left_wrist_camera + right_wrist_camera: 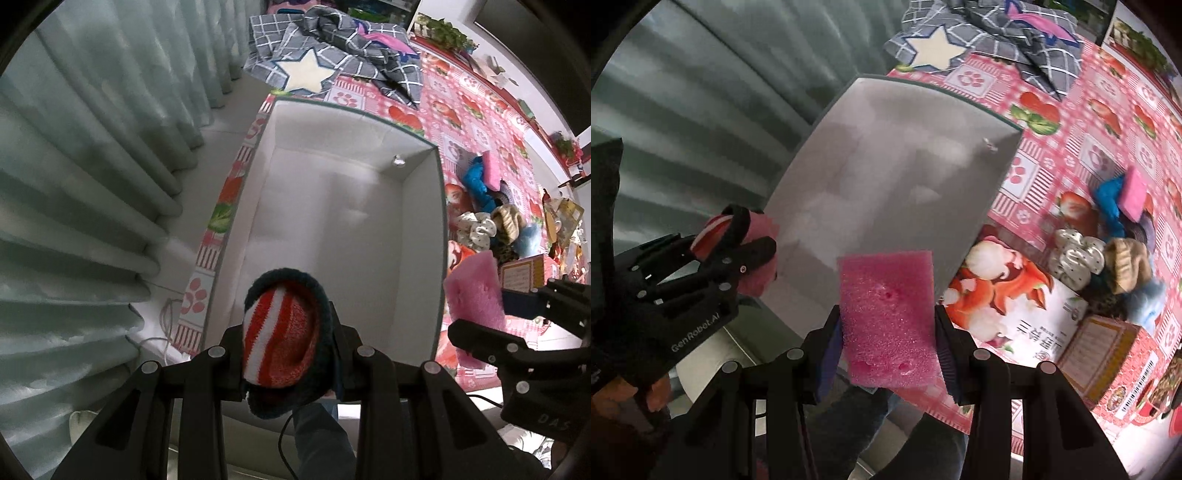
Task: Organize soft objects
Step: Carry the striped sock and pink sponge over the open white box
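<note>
My left gripper (pixel 286 349) is shut on a red-and-white striped knit piece with a dark blue cuff (pixel 282 343), held over the near end of a white storage box (pixel 343 206). My right gripper (pixel 886 341) is shut on a pink sponge (pixel 888 317), hanging over the box's near right edge (pixel 975 236). Each gripper shows in the other's view: the right one with the pink sponge (pixel 476 295), the left one with the striped piece (pixel 738 243). The box (pixel 886 166) holds nothing.
A pile of soft things (pixel 491 218) lies right of the box on the pink strawberry cloth (pixel 480 122): blue cloth, a pink sponge (pixel 1134 192), a dotted scrunchie (pixel 1078 258), a tan knit. A grey checked blanket with a star (pixel 332 59) lies beyond. A curtain (pixel 92 166) hangs left.
</note>
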`<state>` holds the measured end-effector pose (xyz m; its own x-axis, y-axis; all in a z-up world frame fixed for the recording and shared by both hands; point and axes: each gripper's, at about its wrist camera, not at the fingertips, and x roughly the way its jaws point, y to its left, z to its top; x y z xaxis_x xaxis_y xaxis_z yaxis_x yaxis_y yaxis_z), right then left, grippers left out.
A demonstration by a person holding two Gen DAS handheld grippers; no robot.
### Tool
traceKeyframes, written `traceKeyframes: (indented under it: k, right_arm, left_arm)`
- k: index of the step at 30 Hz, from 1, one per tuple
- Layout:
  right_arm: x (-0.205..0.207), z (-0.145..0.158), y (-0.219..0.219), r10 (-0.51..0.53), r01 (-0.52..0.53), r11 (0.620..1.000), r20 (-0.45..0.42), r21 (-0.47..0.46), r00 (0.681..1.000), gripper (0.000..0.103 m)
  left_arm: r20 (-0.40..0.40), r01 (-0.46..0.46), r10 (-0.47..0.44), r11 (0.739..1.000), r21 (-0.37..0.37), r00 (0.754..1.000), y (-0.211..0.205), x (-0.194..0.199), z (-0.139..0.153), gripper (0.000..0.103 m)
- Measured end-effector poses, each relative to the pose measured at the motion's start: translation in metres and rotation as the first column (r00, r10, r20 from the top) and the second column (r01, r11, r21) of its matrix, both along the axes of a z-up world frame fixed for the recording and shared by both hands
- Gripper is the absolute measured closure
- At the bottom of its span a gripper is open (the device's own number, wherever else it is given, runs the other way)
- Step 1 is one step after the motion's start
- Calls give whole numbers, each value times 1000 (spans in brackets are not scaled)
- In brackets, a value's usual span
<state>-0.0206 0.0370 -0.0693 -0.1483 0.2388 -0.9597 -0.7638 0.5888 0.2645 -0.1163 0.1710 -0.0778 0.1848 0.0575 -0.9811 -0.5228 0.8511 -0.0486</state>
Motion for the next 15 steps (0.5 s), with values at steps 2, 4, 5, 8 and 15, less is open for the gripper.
traceKeyframes:
  k: [2,4,5,8,15]
  right_arm:
    - [-4,-2,4,14,-14,1000,-1,-1,1000,55]
    - [-6,-3,7,25,-25,1000,-4,-1,1000,55]
    - [-7,-4,8,30,-30,1000,-5,-1,1000,55]
    - [-9,-5,11,43,-43,999,-7,-1,999,55]
    - [-11,-7,17,50,-51,999,-10,-5,999,55]
  left_arm:
    - [-5,-6,6,1000,-2,1000,2,-4,-2,68]
    - [-9,-11,11,1000,-5,1000,4,-7,-3,68]
    - [-10,-13,13,1000,-6,1000,4,-9,-3,68]
    - [-11,-17,17,1000,-8,1000,6,-9,-4,68]
    - [-11,-18,18,1000,-12,1000,8,-9,-5,68]
